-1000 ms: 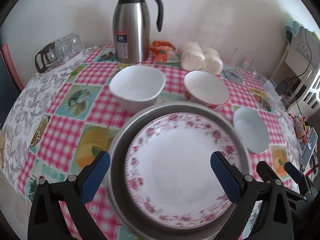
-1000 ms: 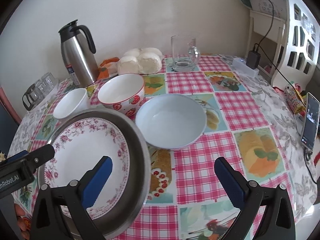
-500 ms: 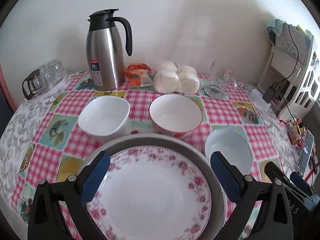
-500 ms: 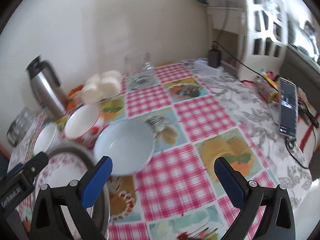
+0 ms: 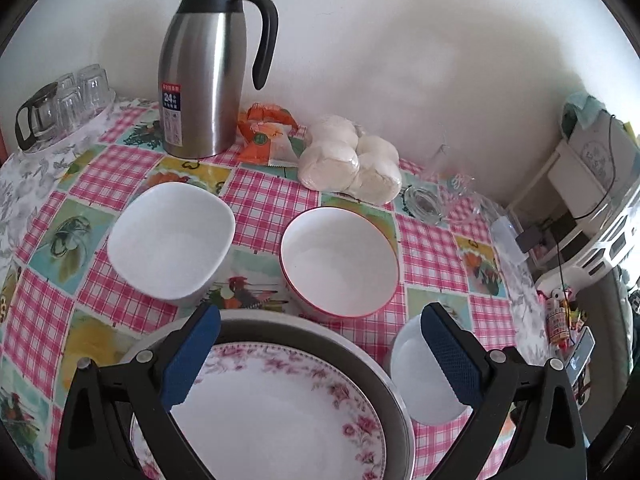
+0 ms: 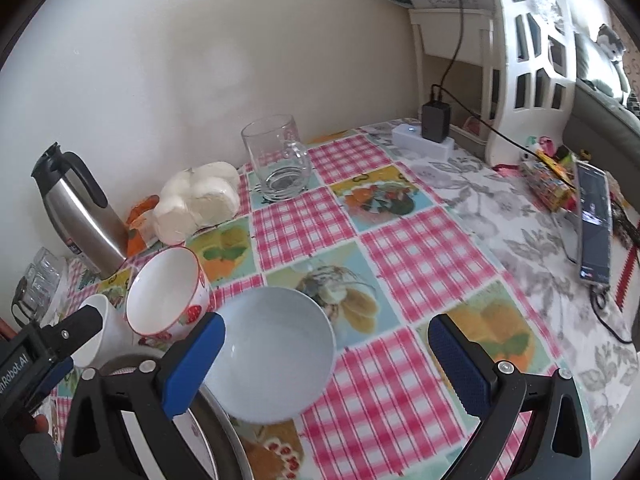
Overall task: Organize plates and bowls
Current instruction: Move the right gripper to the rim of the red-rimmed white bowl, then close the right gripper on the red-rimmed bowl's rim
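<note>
— Three bowls sit unstacked: the square white bowl (image 5: 172,242) at centre left of the left wrist view, the red-rimmed bowl (image 5: 340,262) at centre, and the pale blue bowl (image 6: 276,354) at lower centre of the right wrist view. What has changed in the last second?

— Both cameras have pulled up and back. The floral plate (image 5: 280,412), lying in the grey metal dish (image 5: 394,390), filled the left view a second ago; now it sits at the bottom edge, between the spread fingers of the left gripper (image 5: 320,354). The right view has swung away from the plate toward the blue bowl and the glass mug (image 6: 278,158) at upper centre.

— And the tools?

— Both released, jaws wide, nothing held. The right gripper (image 6: 326,364) hangs with the blue bowl just inside its left finger.

— Meaning for the task?

— My guess: plates are settled, bowls come next, likely the blue one first.

— Any writing?

— The steel thermos (image 5: 204,80), upper left in the left view, carries a label with "24"; the smaller text is too fine. In the right view's lower left, the other gripper's body shows "nRobot.AI", cut off at the edge.
</note>
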Available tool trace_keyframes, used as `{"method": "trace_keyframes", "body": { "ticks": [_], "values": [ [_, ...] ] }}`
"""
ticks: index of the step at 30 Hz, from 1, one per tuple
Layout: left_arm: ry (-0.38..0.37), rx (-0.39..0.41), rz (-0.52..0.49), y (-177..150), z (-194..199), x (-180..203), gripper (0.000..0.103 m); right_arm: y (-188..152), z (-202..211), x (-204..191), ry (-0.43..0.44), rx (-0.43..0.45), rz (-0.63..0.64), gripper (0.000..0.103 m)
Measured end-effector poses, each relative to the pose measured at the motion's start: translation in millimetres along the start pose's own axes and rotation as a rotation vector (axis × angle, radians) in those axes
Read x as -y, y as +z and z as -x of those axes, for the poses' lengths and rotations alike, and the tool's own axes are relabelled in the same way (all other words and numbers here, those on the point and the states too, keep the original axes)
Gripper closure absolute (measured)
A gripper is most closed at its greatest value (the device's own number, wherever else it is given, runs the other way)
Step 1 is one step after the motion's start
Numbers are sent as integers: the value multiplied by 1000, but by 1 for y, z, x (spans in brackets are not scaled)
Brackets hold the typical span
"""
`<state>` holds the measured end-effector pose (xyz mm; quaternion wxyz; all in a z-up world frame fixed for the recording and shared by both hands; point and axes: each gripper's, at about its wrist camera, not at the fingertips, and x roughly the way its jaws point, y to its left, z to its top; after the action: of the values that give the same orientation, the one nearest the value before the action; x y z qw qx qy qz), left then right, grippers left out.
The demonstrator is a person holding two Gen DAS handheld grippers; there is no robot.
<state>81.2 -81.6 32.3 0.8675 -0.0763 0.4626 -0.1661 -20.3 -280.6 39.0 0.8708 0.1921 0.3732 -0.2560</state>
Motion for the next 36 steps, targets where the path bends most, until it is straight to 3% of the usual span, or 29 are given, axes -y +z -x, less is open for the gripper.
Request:
{"method": "trace_keyframes", "body": {
  "ticks": [14, 21, 26, 28, 32, 36],
  "values": [
    [40, -37, 44, 44, -21, -9, 4, 31, -28, -39, 45, -22, 57, 5],
    [22, -97, 57, 49, -48, -11, 31, 39, -51, -54, 55, -77, 90, 17],
    [33, -127, 60, 51, -63, -13, 34, 42, -68, -70, 100, -131, 120, 28],
    [45, -143, 61, 51, -68, -15, 43, 41, -74, -77, 115, -148, 139, 33],
    [53, -171, 61, 51, -77, -17, 50, 37, -88, -93, 129, -197, 184, 42],
    [56, -199, 56, 48, -88, -19, 62, 32, -103, -104, 130, -235, 220, 57]
  ]
}}
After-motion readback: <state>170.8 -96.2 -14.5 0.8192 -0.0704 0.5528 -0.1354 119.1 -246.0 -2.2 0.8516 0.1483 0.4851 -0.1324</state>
